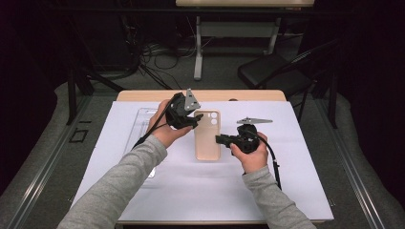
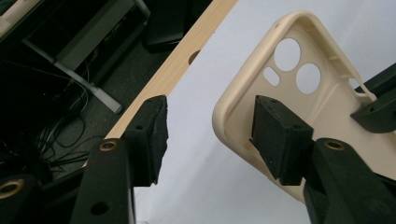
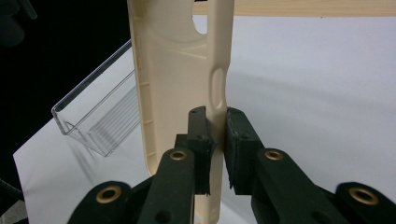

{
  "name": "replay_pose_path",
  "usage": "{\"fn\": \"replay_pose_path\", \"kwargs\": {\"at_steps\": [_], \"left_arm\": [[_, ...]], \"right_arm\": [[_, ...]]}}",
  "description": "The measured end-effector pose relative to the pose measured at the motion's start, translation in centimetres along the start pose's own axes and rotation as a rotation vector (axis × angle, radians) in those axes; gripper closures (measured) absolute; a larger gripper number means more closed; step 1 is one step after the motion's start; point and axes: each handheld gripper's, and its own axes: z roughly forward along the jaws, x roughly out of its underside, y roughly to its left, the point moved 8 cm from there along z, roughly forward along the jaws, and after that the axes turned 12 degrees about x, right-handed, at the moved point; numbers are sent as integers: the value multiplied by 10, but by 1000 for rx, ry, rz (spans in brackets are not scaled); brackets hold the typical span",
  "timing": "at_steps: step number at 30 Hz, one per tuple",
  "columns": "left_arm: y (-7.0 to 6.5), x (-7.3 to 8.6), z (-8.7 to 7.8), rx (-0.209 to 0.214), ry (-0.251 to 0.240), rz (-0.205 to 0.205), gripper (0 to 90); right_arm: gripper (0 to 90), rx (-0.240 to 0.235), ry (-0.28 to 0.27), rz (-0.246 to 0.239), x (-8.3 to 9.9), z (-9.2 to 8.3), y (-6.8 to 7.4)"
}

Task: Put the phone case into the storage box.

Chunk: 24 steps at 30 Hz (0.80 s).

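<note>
A beige phone case (image 1: 207,136) hangs over the middle of the white sheet. My right gripper (image 1: 220,140) is shut on its right long edge; in the right gripper view the two pads (image 3: 201,135) pinch the case's side wall (image 3: 215,93) just below a button slot. My left gripper (image 1: 196,117) is at the case's top left corner. In the left gripper view its jaws straddle the case's rim (image 2: 222,116): one pad (image 2: 275,133) lies inside the case (image 2: 322,100), the other (image 2: 154,130) stands well outside. Neither pad presses on the rim.
A clear plastic tray (image 1: 141,121) lies on the sheet left of the case, also visible in the right gripper view (image 3: 100,116). The white sheet (image 1: 191,186) covers a wooden table (image 1: 143,95). Beyond the table are a black chair (image 1: 272,71), a desk leg and floor cables.
</note>
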Motion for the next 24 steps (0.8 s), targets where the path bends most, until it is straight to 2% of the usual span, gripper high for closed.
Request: {"fn": "replay_pose_path", "kwargs": {"at_steps": [4,7,12,15,24], "left_arm": [[0,-1,-1,-5,11,11,484],[-1,-1,0,3,27,28,512],[-1,-3,1,-13,48,64,525],[-3,-3,2,6,50,72,556],[-2,-3,2,-3,67,88,623]], "right_arm": [[816,2,1,-2,0,0,0],[817,3,1,-4,0,0,0],[816,3,1,-5,1,1,0],[816,2,1,-6,1,1,1],[817,3,4,-8,1,1,1]]}}
